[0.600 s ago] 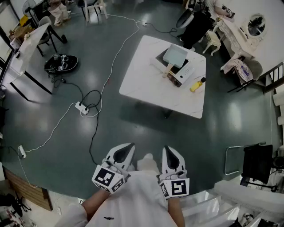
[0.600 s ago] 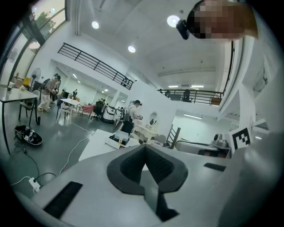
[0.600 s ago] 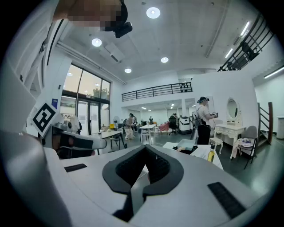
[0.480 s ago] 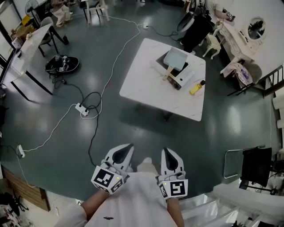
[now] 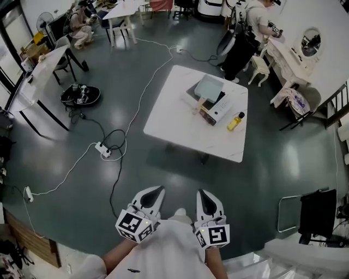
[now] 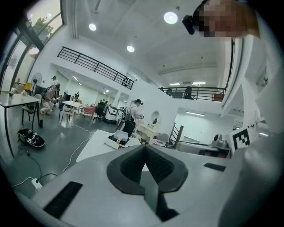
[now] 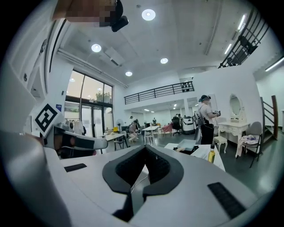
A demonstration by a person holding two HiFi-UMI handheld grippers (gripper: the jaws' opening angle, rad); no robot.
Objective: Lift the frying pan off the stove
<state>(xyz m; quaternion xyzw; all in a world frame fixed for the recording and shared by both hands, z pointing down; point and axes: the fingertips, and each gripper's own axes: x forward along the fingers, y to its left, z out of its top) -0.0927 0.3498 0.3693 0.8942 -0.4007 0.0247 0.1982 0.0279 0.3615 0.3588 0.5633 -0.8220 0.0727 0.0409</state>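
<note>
Frying pan point(image 5: 209, 87) noted on the stove point(image 5: 220, 99), not lifted. Pan square and pale, its wooden handle directed toward the near-left side of the table. Stove set on the far half of a white table point(image 5: 174, 117), toward its right corner. Yellow bottle point(image 5: 235, 121) set upright just beside the stove on the near-right side, apart from the pan. Table placed in the middle of a dark grey floor point(image 5: 82, 180), well apart from both grippers.

Left gripper point(image 5: 158, 189) and right gripper point(image 5: 200, 192) held low at the bottom of the head view, side by side and close in front of the person's body, tips directed toward the table. Jaws of the left gripper pressed together, with nothing pinched between them. Jaws of the right gripper likewise pressed together and empty.

Power strip point(image 5: 102, 150) seen on the floor left of the table. Round black object point(image 5: 80, 95) laid on the floor farther left, beside a folding table point(image 5: 41, 68). Person point(image 5: 255, 13) seen standing beyond the table's far right corner, near a white dressing table point(image 5: 292, 52) fitted with a round mirror. Black chair point(image 5: 316, 210) placed at the lower right.
</note>
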